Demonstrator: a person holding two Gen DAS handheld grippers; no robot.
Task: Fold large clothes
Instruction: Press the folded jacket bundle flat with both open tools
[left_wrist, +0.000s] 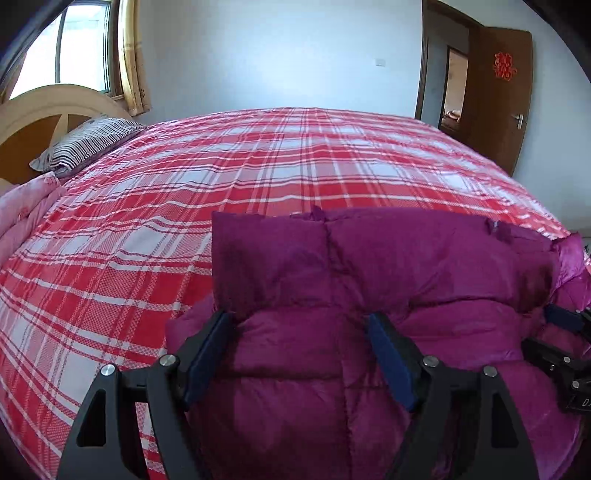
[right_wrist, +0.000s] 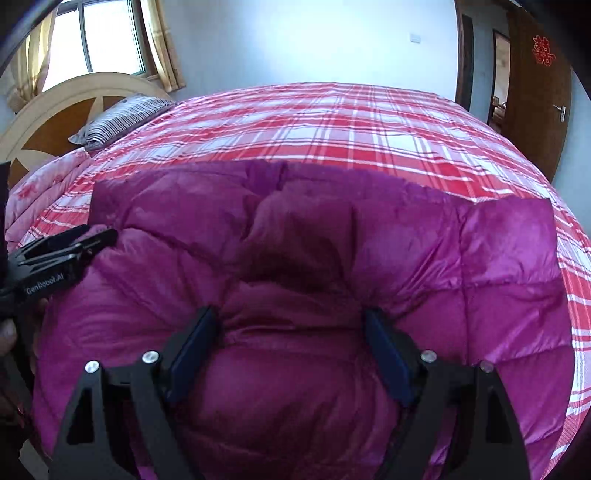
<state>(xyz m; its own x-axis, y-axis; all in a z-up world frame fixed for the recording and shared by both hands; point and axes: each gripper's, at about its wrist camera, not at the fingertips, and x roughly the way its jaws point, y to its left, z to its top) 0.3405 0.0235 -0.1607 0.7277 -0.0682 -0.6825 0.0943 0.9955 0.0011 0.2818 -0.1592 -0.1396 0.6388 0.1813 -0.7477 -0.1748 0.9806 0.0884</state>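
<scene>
The purple padded jacket (right_wrist: 295, 240) lies on the near edge of the bed (left_wrist: 258, 166), on the red checked sheet, and it is already folded into a thick bundle. Its long side runs from left to right along the edge of the bed, across in front of both claws. Which end is the collar I cannot tell.

The left claw (left_wrist: 299, 350) is over the left part of the bundle, and the right claw (right_wrist: 291, 347) is over the middle. Both point forward and down at the jacket. On each one the jaws stand wide apart, with puffy cloth bulging between them, but they do not seem to clamp it. Both are about equally near; the jacket is directly under them.

I think the next move needs a grip on the near edge, to fold away toward the far side of the bed.

Further out there are a striped pillow (left_wrist: 88, 144), a pink blanket (left_wrist: 26, 206) and a brown door (left_wrist: 506, 96).
</scene>
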